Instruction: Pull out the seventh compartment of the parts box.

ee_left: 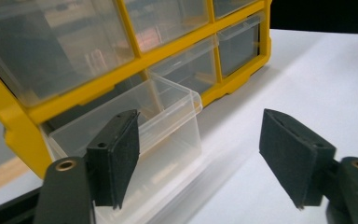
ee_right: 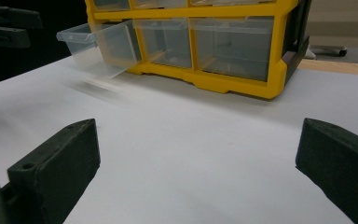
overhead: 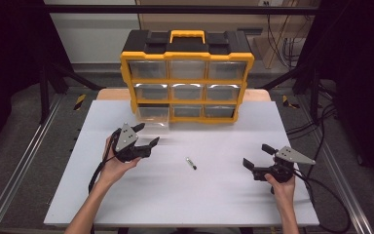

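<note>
Left gripper view: drawer (ee_left: 168,107) beyond spread fingers (ee_left: 116,154).

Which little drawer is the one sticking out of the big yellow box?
Find the yellow and black organiser standing at the far edge of the white table; it has nine clear drawers in three rows. Look along the bottom row to the left-hand end, nearest the left claw. That clear drawer is pulled out over the table, while its eight neighbours sit pushed in.

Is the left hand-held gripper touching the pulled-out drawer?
Apart. In the high view, white table shows between the left hand-held gripper and the drawer; its jaws stand open with nothing between them.
</note>
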Demonstrator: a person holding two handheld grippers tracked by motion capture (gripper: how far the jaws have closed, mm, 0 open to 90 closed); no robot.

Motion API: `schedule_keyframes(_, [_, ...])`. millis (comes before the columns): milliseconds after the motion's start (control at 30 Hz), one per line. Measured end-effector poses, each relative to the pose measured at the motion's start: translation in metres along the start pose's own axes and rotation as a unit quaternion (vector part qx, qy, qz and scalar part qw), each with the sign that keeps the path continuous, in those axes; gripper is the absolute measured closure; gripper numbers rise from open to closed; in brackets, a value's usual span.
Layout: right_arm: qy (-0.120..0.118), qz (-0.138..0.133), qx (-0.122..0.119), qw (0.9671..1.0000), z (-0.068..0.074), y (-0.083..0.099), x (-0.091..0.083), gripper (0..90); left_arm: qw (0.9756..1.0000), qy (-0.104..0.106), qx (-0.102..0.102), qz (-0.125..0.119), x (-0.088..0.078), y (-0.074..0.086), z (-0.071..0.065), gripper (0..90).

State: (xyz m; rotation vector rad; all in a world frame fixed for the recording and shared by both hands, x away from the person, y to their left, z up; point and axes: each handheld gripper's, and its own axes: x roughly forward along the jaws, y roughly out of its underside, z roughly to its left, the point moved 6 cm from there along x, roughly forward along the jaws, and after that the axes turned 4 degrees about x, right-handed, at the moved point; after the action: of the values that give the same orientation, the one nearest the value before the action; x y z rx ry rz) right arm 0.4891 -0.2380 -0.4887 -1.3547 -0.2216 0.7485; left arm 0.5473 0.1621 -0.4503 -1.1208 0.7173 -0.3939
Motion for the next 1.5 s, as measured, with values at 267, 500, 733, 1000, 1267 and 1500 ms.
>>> schedule_keyframes(267, [-0.001,0.001,0.0,1.0,0.0,0.0,0.0,0.4,0.9983,0.021,-0.045,-0.03,-0.007,-0.002,-0.007,24.2])
schedule_keyframes(500, [0.001,0.002,-0.002,1.0,0.0,0.0,0.0,0.4,0.9956,0.045,-0.074,-0.034,-0.011,-0.001,-0.012,16.8])
schedule_keyframes(733, [-0.001,0.004,-0.002,1.0,0.0,0.001,0.0,0.4,0.9945,0.052,-0.084,-0.036,-0.012,0.001,-0.016,12.2])
schedule_keyframes(1000, [-0.002,0.004,0.0,1.0,0.0,0.001,0.001,0.4,0.9926,0.081,-0.088,-0.021,-0.006,0.005,-0.027,9.1])
schedule_keyframes(1267, [-0.003,0.005,0.0,1.0,0.0,0.001,0.001,0.4,0.9907,0.102,-0.088,-0.014,0.0,0.005,-0.037,6.1])
schedule_keyframes(1500, [-0.004,0.008,0.002,1.0,0.0,0.001,0.001,0.4,0.9907,0.112,-0.078,-0.003,0.006,0.006,-0.045,4.1])
